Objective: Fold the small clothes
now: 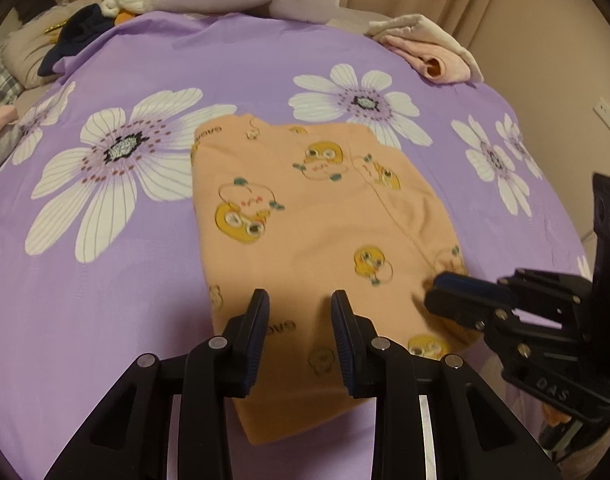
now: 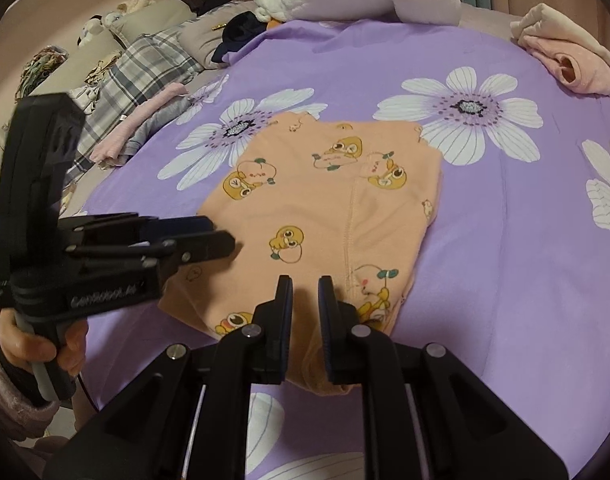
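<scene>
A small peach-orange garment (image 1: 305, 216) printed with yellow cartoon ducks and pale round figures lies folded flat on the bed's purple flowered sheet (image 1: 125, 320), a stitched seam running down its right half, its near edge narrowing towards the cameras

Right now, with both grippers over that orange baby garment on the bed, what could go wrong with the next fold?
1. The left gripper and right gripper hang side by side over the near edge of the orange garment; they could bump each other.
2. Neither gripper's fingers hold cloth, and the garment already lies doubled, so a pinch might catch only the top layer and pull the fold open.
3. The purple sheet lies right under the hem and could get pinched too.
</scene>
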Demonstrator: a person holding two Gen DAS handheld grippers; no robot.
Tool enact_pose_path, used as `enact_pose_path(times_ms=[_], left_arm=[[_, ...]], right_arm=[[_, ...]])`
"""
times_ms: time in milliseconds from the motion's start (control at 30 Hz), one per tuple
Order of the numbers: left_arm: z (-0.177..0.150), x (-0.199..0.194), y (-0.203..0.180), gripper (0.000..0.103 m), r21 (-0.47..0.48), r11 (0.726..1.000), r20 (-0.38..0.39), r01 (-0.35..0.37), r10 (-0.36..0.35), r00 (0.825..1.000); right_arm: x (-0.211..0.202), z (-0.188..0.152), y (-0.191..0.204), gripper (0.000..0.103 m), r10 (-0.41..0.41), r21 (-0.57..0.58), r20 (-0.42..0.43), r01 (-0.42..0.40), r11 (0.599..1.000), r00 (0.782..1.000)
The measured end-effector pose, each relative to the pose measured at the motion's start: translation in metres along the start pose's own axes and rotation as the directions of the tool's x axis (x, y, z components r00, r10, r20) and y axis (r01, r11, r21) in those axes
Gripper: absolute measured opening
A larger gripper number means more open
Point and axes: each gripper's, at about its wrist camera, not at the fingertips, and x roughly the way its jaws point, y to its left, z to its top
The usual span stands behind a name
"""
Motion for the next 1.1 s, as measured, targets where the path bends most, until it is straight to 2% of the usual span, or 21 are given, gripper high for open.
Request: enact_pose_path(times_ms=[167,467,667,1100], left_arm=[[-0.004,0.004,-0.003,0.03,0.014,1.0,-0.005,-0.014,0.014,1.0],[-0.016,-0.005,-0.006,0.03,0.011,1.0,-0.005,0.002,-0.002,1.0],[-0.023,-0.006,-0.008,0.03,0.008,1.0,-0.01,-0.004,0.004,1.0],[-0.03,-0.004,-0.009,0.03,0.014,1.0,-0.023,-0.021,0.021,1.0]], right_arm=[[0.015,-0.006,-0.005,0.012,-0.032,0.025,-0.048,0.033,0.999,0.998],[-0.001,-0.007,-0.003,0.015,0.003,0.034,-0.014,-0.003,0.999,1.0],[0.009,-0.013,-0.007,0.014,-0.018,0.046,-0.045,0.02,0.999,0.999],[0.012,-0.019,-0.009,0.013,-0.026,0.055,-0.057,0.029,0.998,0.998]])
